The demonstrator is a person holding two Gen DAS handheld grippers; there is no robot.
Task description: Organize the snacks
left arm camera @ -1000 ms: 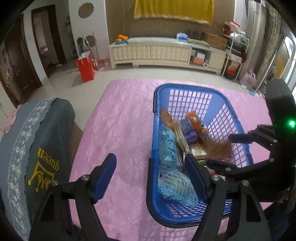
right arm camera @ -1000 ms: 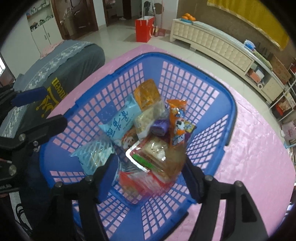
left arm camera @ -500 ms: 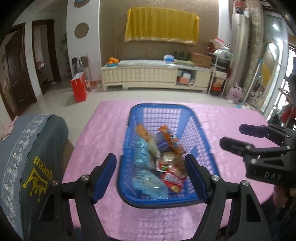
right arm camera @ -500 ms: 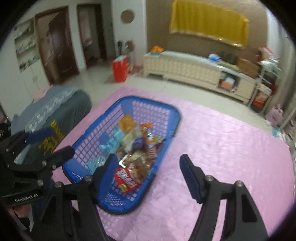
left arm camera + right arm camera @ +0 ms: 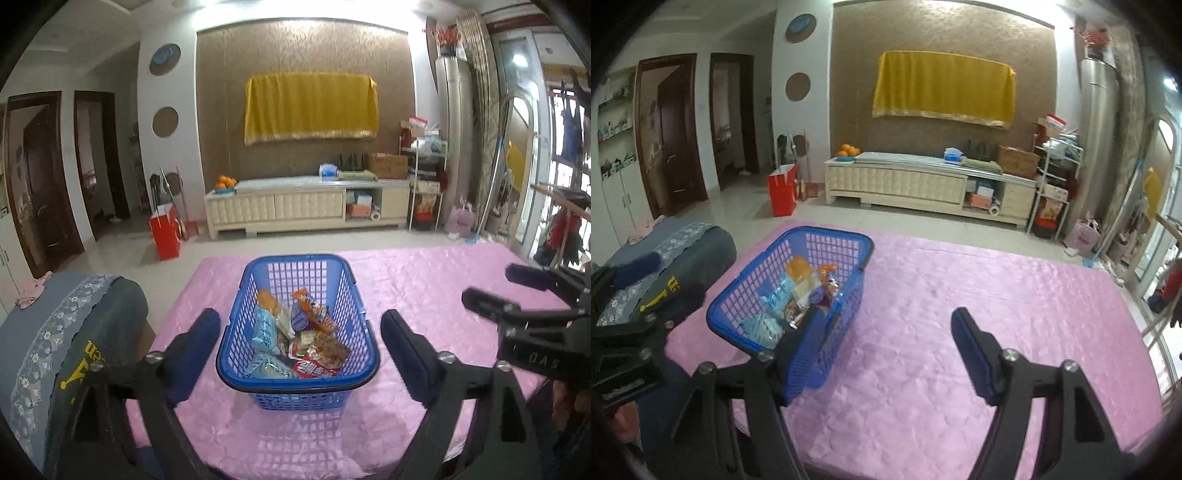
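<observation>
While both the left gripper (image 5: 299, 332) and right gripper (image 5: 886, 343) are hanging released and empty, the blue plastic lattice basket (image 5: 295, 397) of snack packets (image 5: 317, 350) is sitting at frame centre, its long axis running toward the upper frame.

One blue basket (image 5: 295, 395) sits at the centre of the left wrist frame, holding roughly eight snack packets (image 5: 299, 339); the pile overlaps, so the exact number is unclear. Two claws show: left claw (image 5: 300, 343) and right claw (image 5: 886, 345).
</observation>
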